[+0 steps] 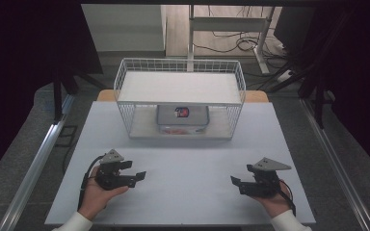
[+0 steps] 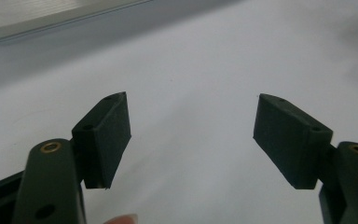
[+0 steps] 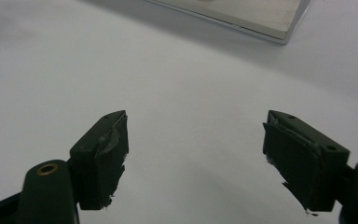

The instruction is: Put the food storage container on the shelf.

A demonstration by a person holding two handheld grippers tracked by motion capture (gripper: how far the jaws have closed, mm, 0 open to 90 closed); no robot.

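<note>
The person's two forearms come in from the near edge, white cuffs at the wrists, each hand wrapped around the body of a claw. The left claw [image 1: 136,171] sits low in the left hand [image 1: 95,190], its tips pointing inward towards the other claw; in the left gripper view its jaws stand wide apart with nothing between them. The right claw [image 1: 237,183], held in the right hand [image 1: 275,198], points inward towards the left one. Its jaws also gape, empty, the pads scuffed and frayed at the edges. The two claws are well apart.
</note>
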